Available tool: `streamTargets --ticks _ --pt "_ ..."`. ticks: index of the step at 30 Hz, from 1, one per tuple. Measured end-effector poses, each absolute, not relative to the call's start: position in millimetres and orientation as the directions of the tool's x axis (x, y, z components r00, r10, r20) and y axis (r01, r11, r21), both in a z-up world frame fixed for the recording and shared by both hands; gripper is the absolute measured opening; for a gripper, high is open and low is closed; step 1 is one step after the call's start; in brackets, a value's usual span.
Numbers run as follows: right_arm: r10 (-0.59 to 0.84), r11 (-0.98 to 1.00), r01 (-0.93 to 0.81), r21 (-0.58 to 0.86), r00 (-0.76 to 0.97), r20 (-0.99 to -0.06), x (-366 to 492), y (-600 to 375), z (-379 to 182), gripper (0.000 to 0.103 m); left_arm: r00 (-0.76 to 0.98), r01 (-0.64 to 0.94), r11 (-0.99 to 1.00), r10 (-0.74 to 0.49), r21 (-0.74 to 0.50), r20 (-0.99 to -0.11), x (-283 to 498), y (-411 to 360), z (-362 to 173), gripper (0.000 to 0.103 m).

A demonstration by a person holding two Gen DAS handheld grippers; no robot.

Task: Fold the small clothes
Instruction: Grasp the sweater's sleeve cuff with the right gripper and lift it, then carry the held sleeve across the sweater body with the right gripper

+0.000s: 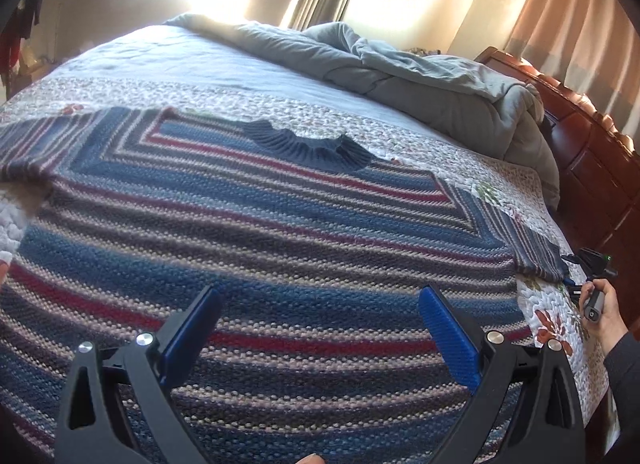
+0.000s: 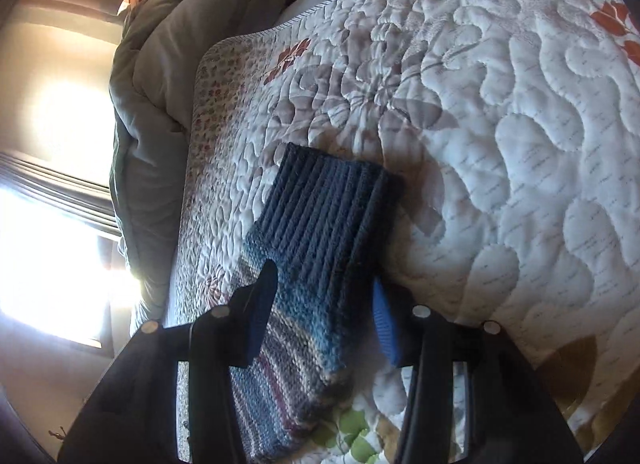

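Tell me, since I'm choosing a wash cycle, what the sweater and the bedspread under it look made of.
Sweater: chunky knit yarn, maybe wool or acrylic; matte, slightly fuzzy, visible stitches, ribbed cuff.
Bedspread: quilted woven fabric, likely cotton or polyester; puffy stitched swirls, printed flowers, faint sheen.

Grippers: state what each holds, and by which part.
Left gripper: nothing, open over the sweater. Right gripper: the sleeve, pinched across its width just behind the cuff.
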State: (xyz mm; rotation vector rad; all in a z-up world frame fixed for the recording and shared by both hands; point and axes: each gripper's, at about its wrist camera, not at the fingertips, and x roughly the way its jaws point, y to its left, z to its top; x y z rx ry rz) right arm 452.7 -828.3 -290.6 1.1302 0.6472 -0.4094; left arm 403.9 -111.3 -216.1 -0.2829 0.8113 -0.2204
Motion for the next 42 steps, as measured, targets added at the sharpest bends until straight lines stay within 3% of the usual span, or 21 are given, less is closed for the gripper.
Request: streamTargets --ticks 1,2,3,14,24,37,42 --pt "0.010 0.397 0.613 0.683 0.741 -0.671 454 -827 -289 0.039 0.666 0.088 0.940 -0.301 -0.329 -0.682 404 -112 -217 0.099" --pt "0.009 0.409 0.617 0.672 0.734 -0.679 456 -826 -288 0.020 0.665 0.091 0.941 -0.301 -0.325 -0.683 403 -113 -218 0.099" --pt "0.012 0.412 0.616 0.671 0.733 -0.680 455 -825 -287 0.012 0.666 0.097 0.942 -0.300 -0.320 -0.683 403 -114 -217 0.099" --pt "-0.052 0.669 0.515 0.536 0.752 -0.658 485 -744 -196 0.011 0.674 0.090 0.932 -0.316 -0.351 -0.667 401 -104 -213 0.099" --pt "-0.017 0.830 0.355 0.430 0.787 -0.616 518 -630 -110 0.011 0.704 0.075 0.907 -0.342 -0.414 -0.622 400 -79 -196 0.099" --pt "-0.013 0.946 0.209 0.247 0.788 -0.615 549 -486 -56 0.011 0.709 0.041 0.906 -0.323 -0.420 -0.627 403 -41 -189 0.099" --pt "-0.020 0.975 0.154 0.159 0.776 -0.630 564 -424 -55 0.011 0.703 0.038 0.930 -0.285 -0.366 -0.652 404 -30 -188 0.099"
